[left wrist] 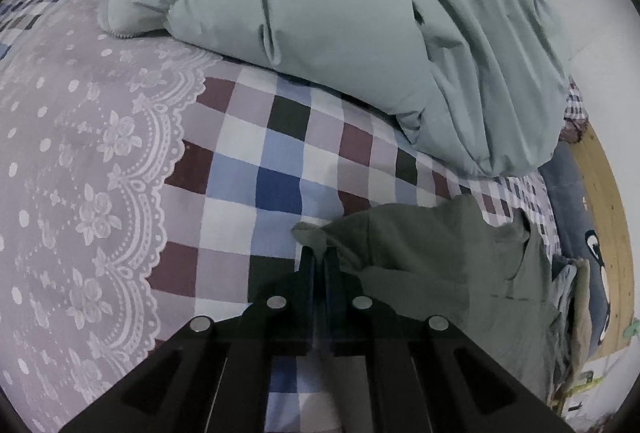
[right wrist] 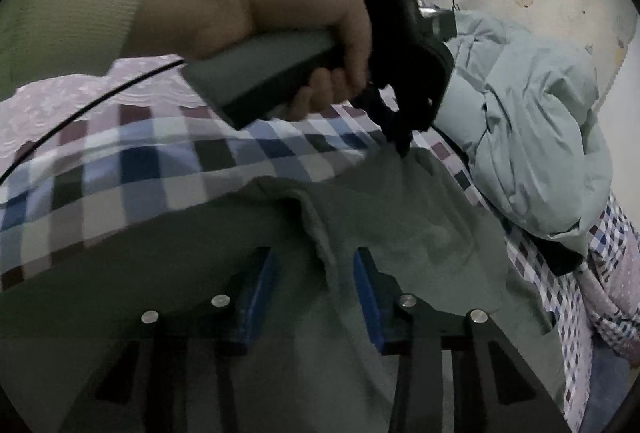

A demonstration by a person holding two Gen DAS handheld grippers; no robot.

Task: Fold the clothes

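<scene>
An olive-green garment [left wrist: 440,269] lies crumpled on the checkered bedsheet [left wrist: 260,161]. My left gripper [left wrist: 318,253] is shut on a corner of it, and the cloth bunches at the fingertips. In the right wrist view the same left gripper [right wrist: 402,147], held by a person's hand [right wrist: 280,13], pinches the garment's far edge. The garment [right wrist: 400,201] spreads toward my right gripper [right wrist: 316,257]. That gripper's blue pads [right wrist: 260,289] stand apart on either side of a raised fold of the cloth and do not press on it.
A bulky pale green duvet [left wrist: 360,13] is piled on the far side of the bed, also seen as the duvet [right wrist: 540,121]. A lilac lace cover [left wrist: 80,153] lies to the left. The bed's edge, a dark blue item [left wrist: 576,201] and wood flooring [left wrist: 604,193] are at right.
</scene>
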